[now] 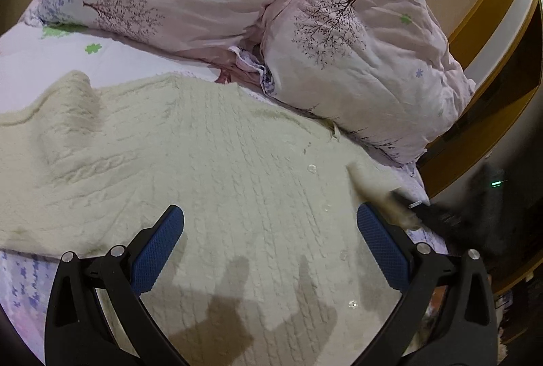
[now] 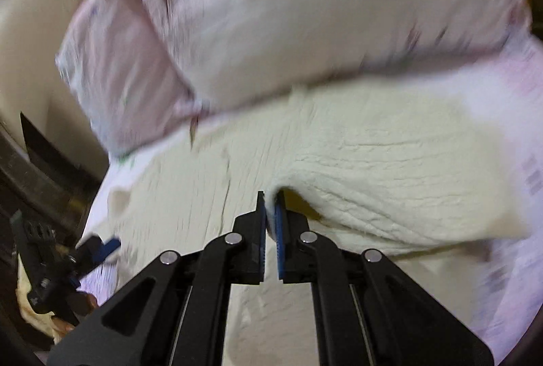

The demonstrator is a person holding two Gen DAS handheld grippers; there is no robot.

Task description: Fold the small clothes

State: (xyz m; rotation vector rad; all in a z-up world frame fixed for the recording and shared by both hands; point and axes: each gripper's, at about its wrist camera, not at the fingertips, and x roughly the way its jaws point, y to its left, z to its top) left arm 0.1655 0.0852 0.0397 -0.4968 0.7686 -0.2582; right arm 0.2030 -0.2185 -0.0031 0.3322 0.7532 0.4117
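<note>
Cream knitted cardigan on my bed, one edge in my grip

From the left: my left gripper (image 1: 269,230) hovers over the cardigan (image 1: 203,162) with jaws wide apart and nothing between its blue pads (image 1: 159,250); the cardigan lies spread on the flowered bedsheet (image 1: 40,60), clear buttons (image 1: 311,168) running down its front; two pink pillows (image 1: 356,43) sit behind it, the nearer one touching its far edge; my right gripper (image 2: 270,206) has its jaws nearly closed, pinching a raised fold of the cardigan's edge; that view is blurred.
</note>
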